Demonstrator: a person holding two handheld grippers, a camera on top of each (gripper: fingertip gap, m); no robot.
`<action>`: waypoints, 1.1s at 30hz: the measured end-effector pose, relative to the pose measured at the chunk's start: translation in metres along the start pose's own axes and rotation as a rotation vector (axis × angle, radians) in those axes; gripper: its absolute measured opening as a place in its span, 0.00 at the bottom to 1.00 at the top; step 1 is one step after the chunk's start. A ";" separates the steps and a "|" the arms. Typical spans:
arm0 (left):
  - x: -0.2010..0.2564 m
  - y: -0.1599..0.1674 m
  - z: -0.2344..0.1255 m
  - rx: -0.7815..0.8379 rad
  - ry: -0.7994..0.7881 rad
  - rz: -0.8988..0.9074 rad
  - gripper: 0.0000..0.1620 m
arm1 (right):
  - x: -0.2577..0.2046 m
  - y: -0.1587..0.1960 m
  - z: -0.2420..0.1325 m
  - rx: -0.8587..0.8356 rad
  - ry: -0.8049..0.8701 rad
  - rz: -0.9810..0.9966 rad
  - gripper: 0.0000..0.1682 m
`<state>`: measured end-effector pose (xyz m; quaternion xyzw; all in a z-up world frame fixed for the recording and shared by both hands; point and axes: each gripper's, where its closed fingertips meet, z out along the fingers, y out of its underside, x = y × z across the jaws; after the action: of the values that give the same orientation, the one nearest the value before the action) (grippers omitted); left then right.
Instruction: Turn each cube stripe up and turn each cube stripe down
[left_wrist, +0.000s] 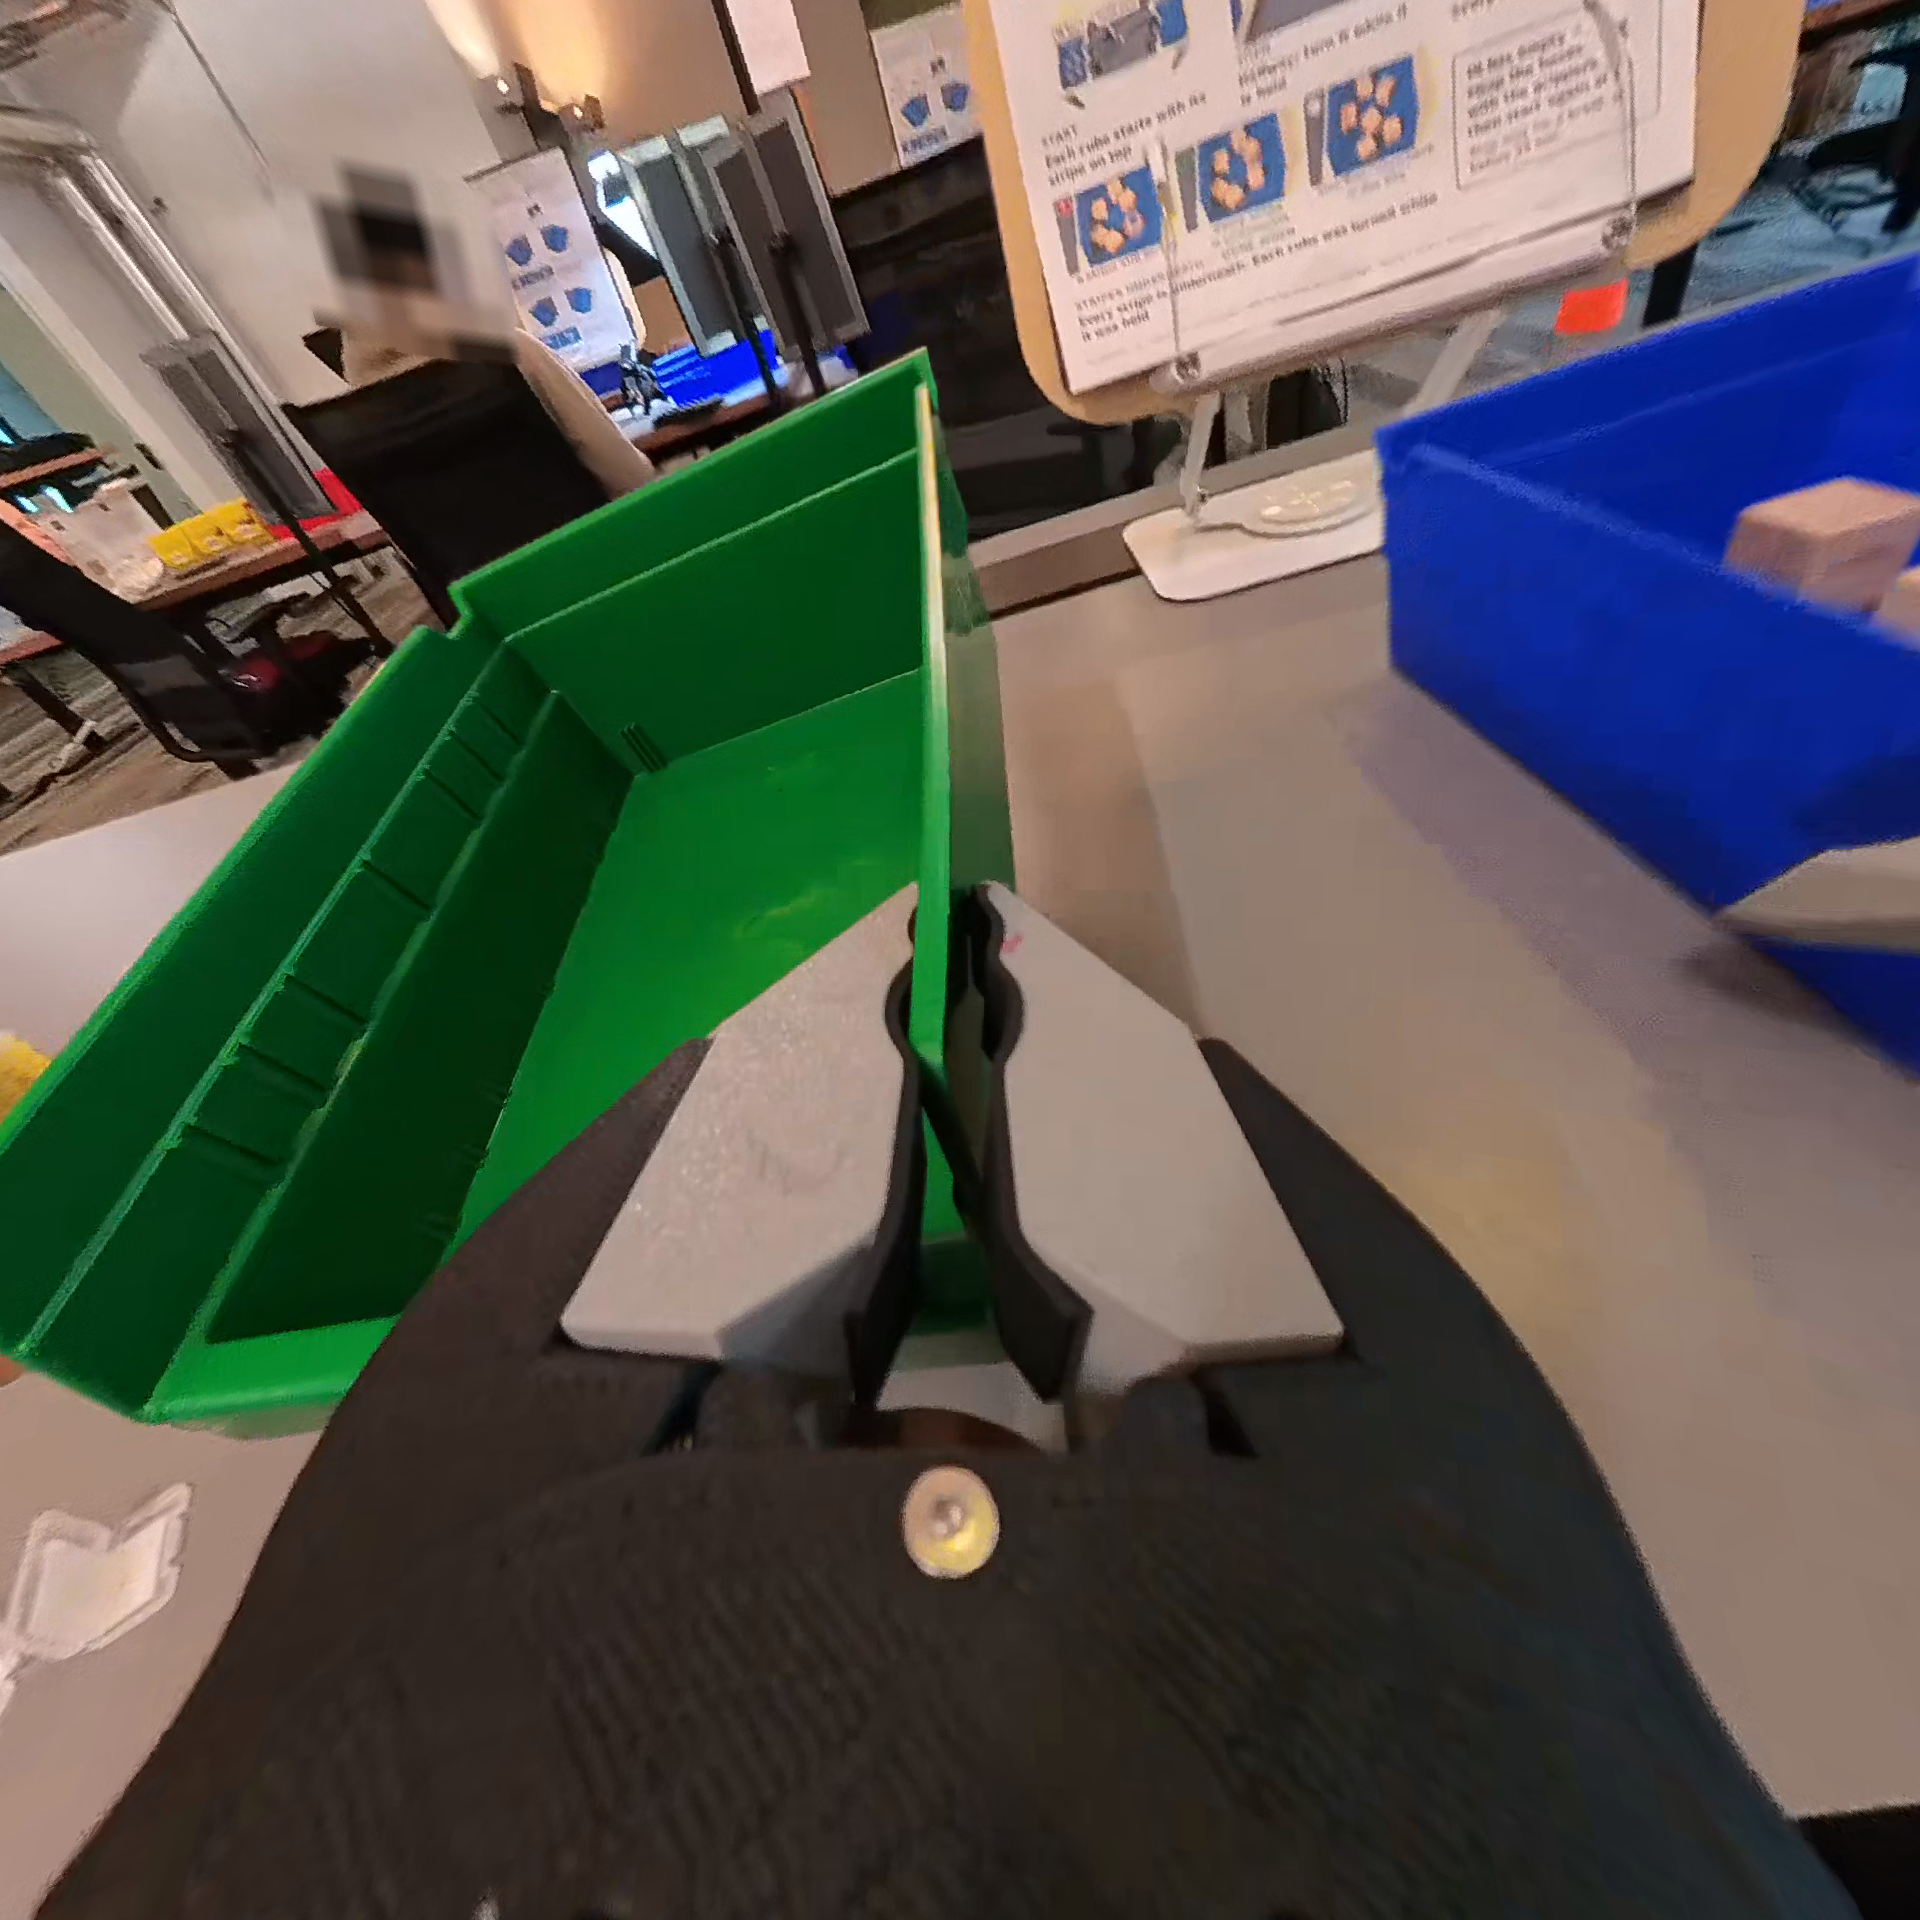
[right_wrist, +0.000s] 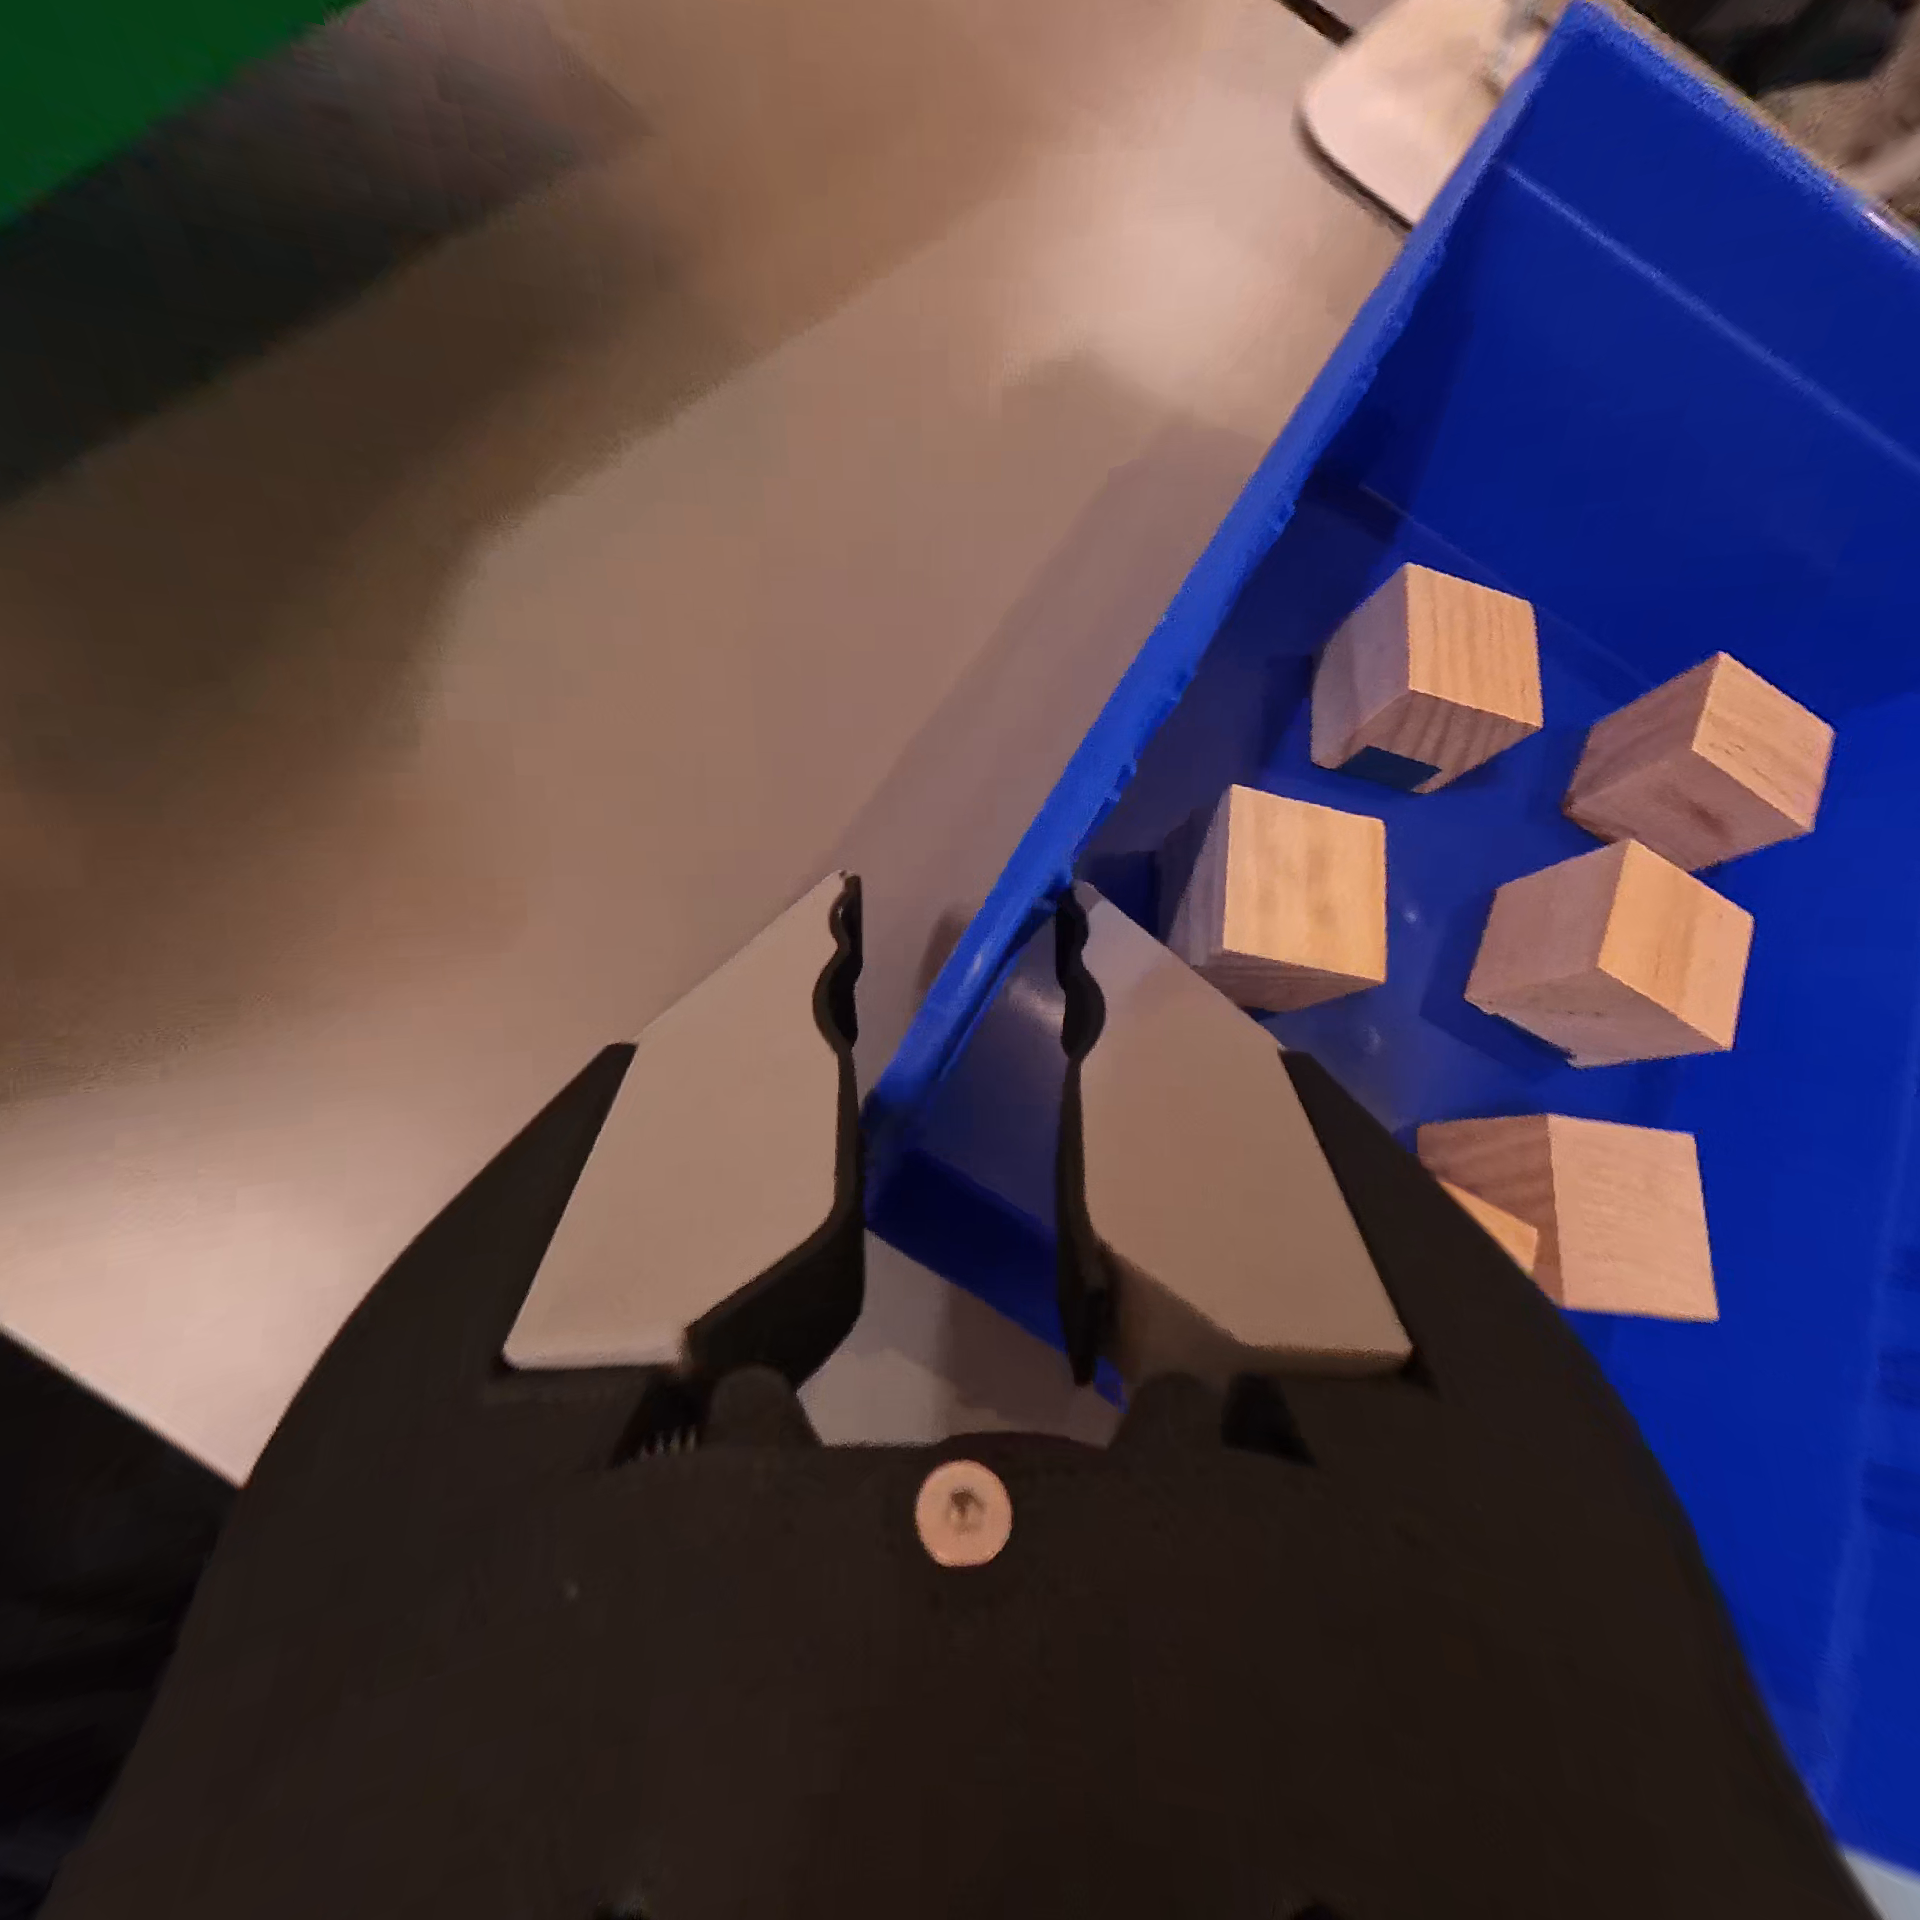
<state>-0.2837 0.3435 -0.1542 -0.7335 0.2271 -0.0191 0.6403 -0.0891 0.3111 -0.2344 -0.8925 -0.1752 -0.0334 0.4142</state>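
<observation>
The left gripper (left_wrist: 951, 904) is pinched on the green bin's (left_wrist: 727, 810) side wall; the right gripper (right_wrist: 956, 894), parted narrowly, straddles the blue bin's (right_wrist: 1195, 665) wall near its corner. Inside lie the wooden cubes (right_wrist: 1299, 894). If that loose straddle slips, the cubes could tumble. Most stripes are hidden.
</observation>
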 end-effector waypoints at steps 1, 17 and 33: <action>-0.005 -0.004 -0.003 0.012 -0.012 -0.002 0.01 | -0.019 -0.012 0.004 0.018 -0.032 -0.002 0.21; -0.088 -0.067 -0.088 0.229 -0.160 -0.068 0.01 | -0.015 -0.043 -0.070 0.241 -0.194 -0.031 0.23; -0.057 -0.096 -0.105 0.344 -0.040 -0.073 0.01 | 0.083 -0.006 0.032 0.066 -0.093 0.115 0.00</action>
<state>-0.3389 0.2740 -0.0295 -0.6213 0.1810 -0.0664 0.7595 -0.0161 0.3619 -0.2341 -0.8876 -0.1438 0.0376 0.4360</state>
